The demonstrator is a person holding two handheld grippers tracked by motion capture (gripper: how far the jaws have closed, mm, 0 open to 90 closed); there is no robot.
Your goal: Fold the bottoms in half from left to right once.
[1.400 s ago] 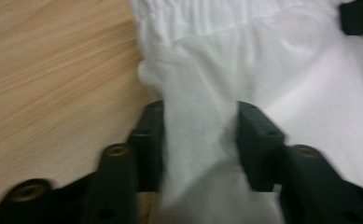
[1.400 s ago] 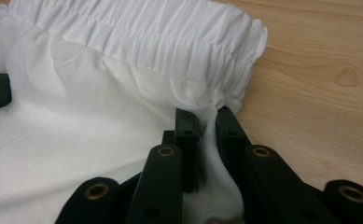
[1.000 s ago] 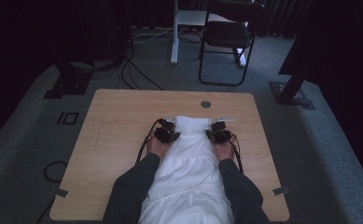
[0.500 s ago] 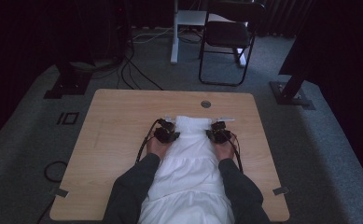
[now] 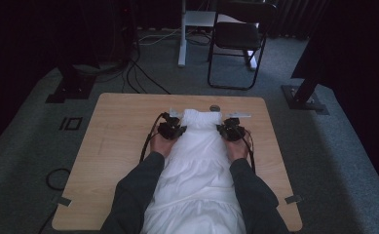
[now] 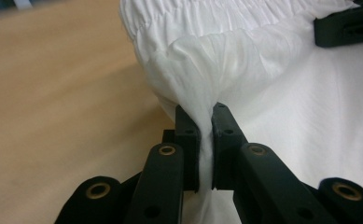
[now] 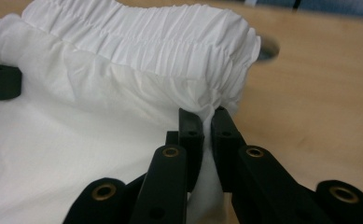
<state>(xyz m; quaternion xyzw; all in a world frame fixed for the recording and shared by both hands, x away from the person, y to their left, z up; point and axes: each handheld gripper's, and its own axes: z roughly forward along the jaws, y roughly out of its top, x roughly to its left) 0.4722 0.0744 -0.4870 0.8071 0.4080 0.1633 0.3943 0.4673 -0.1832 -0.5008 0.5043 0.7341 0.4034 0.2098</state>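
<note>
A white garment (image 5: pixel 197 165) with a gathered elastic top lies down the middle of the wooden table (image 5: pixel 119 146), its lower part running off the near edge between the person's forearms. My left gripper (image 5: pixel 174 128) is shut on the cloth's left edge just below the gathers, and a pinched fold rises between its pads (image 6: pixel 205 116). My right gripper (image 5: pixel 230 128) is shut on the right edge the same way, with cloth squeezed between its pads (image 7: pixel 206 119). The gathered band (image 7: pixel 160 37) hangs slightly lifted off the wood between the two grips.
A round grommet hole (image 5: pixel 215 107) sits in the table just beyond the garment. A black chair (image 5: pixel 238 39) and a white post (image 5: pixel 182 34) stand on the carpet behind the table. Cables (image 5: pixel 138 73) and stand bases (image 5: pixel 306 100) lie on the floor.
Both hands have lifted a little, and the garment's gathered top edge has come up with them. Both grips on the cloth stay closed.
</note>
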